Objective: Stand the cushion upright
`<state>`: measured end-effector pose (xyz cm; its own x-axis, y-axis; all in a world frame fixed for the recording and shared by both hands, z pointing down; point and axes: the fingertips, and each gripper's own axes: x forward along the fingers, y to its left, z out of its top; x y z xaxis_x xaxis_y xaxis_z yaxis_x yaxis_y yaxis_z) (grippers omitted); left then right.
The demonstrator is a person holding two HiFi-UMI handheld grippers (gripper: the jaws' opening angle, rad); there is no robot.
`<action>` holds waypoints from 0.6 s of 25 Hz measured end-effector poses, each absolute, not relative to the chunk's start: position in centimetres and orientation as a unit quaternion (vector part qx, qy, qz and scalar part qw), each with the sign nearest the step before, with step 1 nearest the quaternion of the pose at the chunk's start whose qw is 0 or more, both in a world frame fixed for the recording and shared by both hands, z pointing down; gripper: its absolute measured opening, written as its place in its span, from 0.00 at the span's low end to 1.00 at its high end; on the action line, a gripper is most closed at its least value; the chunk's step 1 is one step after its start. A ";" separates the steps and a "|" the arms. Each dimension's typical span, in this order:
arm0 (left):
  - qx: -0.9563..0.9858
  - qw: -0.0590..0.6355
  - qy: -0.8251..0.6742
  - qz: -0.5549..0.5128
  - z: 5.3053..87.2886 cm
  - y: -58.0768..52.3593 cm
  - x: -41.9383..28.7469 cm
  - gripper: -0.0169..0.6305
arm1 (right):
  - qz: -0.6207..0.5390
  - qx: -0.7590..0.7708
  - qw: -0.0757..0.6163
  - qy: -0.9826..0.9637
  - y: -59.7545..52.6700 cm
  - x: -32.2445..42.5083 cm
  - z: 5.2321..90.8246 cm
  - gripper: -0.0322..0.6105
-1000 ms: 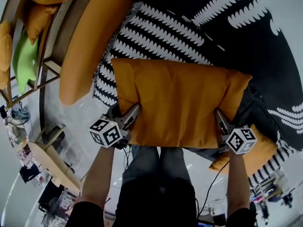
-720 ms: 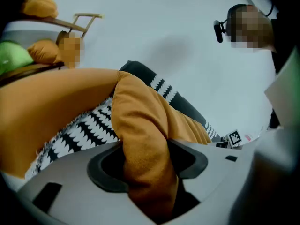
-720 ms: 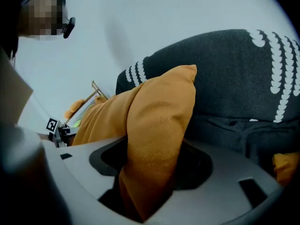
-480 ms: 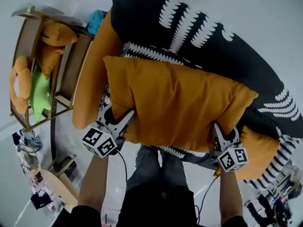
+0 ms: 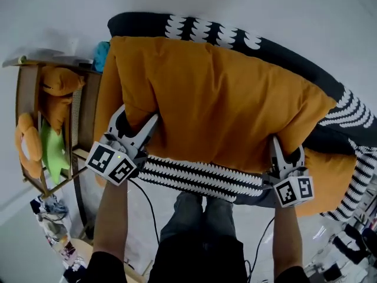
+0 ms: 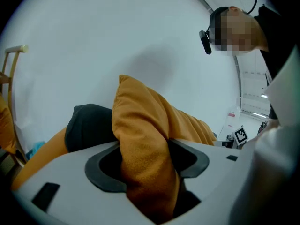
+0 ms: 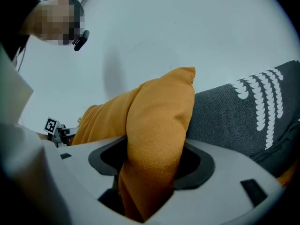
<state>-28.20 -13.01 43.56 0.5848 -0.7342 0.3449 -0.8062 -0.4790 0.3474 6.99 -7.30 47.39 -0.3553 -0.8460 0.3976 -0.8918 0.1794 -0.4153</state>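
A large orange cushion (image 5: 218,99) is held up on its long edge in front of the black sofa back with white leaf print (image 5: 283,49). My left gripper (image 5: 136,124) pinches its lower left corner; the jaws are easing open with the fabric still squeezed between the pads. At the lower right corner, my right gripper (image 5: 287,150) is shut on the cushion as well. In the left gripper view the cushion (image 6: 140,135) bulges out of the left gripper (image 6: 147,165). The right gripper view shows the cushion (image 7: 159,121) pressed inside the right gripper (image 7: 152,165).
A black-and-white striped seat cover (image 5: 200,178) lies under the cushion. A second orange cushion (image 5: 330,184) sits at the right, an orange bolster (image 5: 105,108) at the left. A wooden shelf (image 5: 29,84) with orange and green soft toys stands beside the sofa.
Both grippers rose with the cushion. It went from lying flat on the seat to tilted up against the black sofa back, now covering most of it.
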 end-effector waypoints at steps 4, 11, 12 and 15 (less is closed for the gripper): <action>0.867 0.218 -0.443 0.068 43.2 -16.0 -27.1 0.49 | 0.276 0.584 0.019 -0.763 -9.6 8.0 47.1 0.55; 0.861 0.222 -0.452 0.075 45.6 -18.4 -28.5 0.51 | 0.259 0.588 0.035 -0.766 -12.0 7.4 48.4 0.57; 0.856 0.227 -0.457 0.081 46.1 -18.7 -29.0 0.53 | 0.258 0.590 0.044 -0.763 -12.2 7.5 48.7 0.59; 0.836 0.238 -0.480 0.120 48.5 -19.3 -29.9 0.56 | 0.269 0.604 0.089 -0.745 -12.3 8.1 50.6 0.64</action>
